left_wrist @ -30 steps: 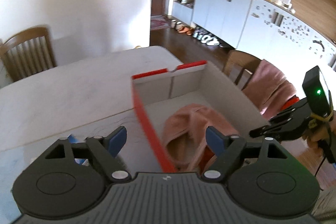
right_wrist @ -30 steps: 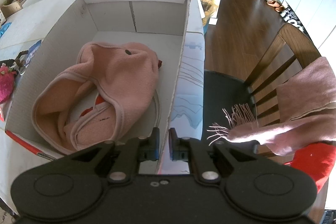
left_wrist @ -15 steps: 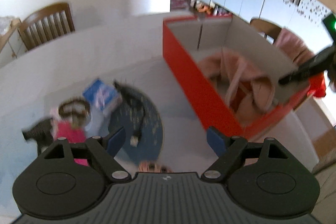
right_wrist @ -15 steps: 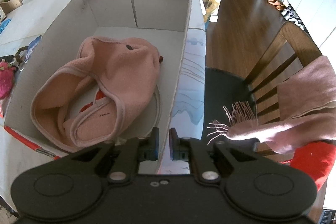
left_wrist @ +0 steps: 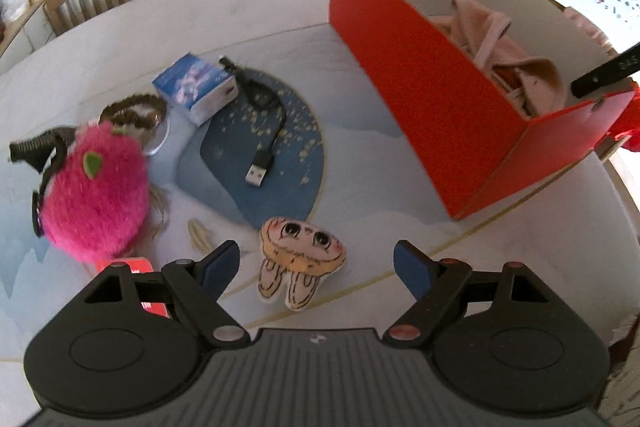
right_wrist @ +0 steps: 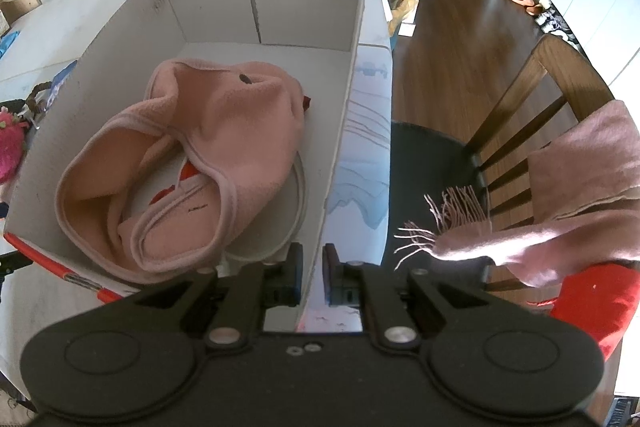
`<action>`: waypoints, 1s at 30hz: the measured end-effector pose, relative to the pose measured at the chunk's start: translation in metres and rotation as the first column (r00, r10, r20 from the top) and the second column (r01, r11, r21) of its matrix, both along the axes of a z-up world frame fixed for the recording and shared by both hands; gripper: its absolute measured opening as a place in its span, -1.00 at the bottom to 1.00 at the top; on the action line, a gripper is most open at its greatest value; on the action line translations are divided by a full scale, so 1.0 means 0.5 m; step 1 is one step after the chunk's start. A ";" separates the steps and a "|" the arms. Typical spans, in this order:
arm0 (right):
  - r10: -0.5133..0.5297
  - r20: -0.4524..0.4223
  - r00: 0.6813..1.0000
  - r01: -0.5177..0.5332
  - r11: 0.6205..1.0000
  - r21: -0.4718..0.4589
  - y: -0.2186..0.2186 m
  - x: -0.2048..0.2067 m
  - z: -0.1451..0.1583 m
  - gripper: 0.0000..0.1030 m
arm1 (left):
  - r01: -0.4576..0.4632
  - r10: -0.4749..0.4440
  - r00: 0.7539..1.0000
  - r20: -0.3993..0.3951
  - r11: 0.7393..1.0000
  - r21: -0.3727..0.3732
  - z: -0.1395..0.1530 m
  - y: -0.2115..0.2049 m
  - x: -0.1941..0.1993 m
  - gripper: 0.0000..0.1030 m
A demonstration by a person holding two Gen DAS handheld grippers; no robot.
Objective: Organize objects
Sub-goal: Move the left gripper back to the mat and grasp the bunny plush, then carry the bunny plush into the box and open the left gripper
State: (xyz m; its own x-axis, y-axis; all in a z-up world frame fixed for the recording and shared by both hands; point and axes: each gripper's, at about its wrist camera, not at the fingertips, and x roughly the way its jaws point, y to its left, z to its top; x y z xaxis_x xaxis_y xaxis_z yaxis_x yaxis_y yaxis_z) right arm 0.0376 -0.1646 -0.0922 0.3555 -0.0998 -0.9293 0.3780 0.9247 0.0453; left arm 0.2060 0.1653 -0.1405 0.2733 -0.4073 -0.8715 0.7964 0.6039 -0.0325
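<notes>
**Inspector A:** Tabletop surface [left_wrist: 400, 195] is white, with a pale blue pattern. Report the task items.

**Inspector B:** A small beige plush face with drawn eyes and two dangling legs [left_wrist: 301, 259] lies flat on the table, directly ahead of the left gripper [left_wrist: 318, 263], roughly between its blue pads. The jaws stand wide apart and hold nothing.

**Inspector A:** And the container?

**Inspector B:** A red cardboard box with a white interior [right_wrist: 352, 75] sits near the table's edge. A pink fleece garment [right_wrist: 208, 155] lies crumpled inside. The right gripper [right_wrist: 312, 273] is clamped on the box's near wall, one pad each side.

**Inspector A:** Surroundings?

**Inspector B:** Left of the plush face, a fluffy magenta toy with a green leaf [left_wrist: 94, 195]. Beyond it, a black USB cable [left_wrist: 264, 131] and a small blue printed box [left_wrist: 196, 89]. A wooden chair draped with a pink fringed scarf [right_wrist: 560, 179] stands beside the table.
</notes>
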 end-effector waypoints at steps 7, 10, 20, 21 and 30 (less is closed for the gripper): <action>-0.002 0.000 1.000 0.002 1.000 0.001 0.001 -0.001 -0.001 -0.85 | -0.050 0.050 0.999 -0.012 0.999 -0.021 -0.022 0.001 0.004 0.62; -0.002 0.003 1.000 0.002 1.000 -0.002 0.002 -0.002 -0.001 -0.86 | -0.058 0.058 0.998 0.000 0.998 -0.027 -0.020 -0.001 0.003 0.61; -0.004 0.006 1.000 0.004 1.000 -0.002 0.003 -0.003 -0.001 -0.86 | -0.083 0.083 0.997 0.005 0.996 0.026 -0.036 -0.003 0.011 -0.03; -0.005 0.007 1.000 0.005 1.000 -0.002 0.003 -0.003 -0.001 -0.86 | -0.084 0.084 0.996 0.008 0.996 0.023 -0.036 -0.002 0.011 -0.03; -0.006 0.008 1.000 0.006 1.000 -0.003 0.005 -0.002 -0.001 -0.87 | -0.073 0.074 0.997 0.028 0.997 -0.008 -0.021 -0.003 0.007 -0.14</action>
State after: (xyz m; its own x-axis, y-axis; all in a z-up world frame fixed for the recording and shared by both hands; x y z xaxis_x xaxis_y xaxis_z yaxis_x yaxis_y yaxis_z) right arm 0.0365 -0.1623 -0.0925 0.3627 -0.1044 -0.9260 0.3829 0.9226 0.0460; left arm 0.2097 0.1638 -0.1512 0.3269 -0.3909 -0.8604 0.7505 0.6607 -0.0150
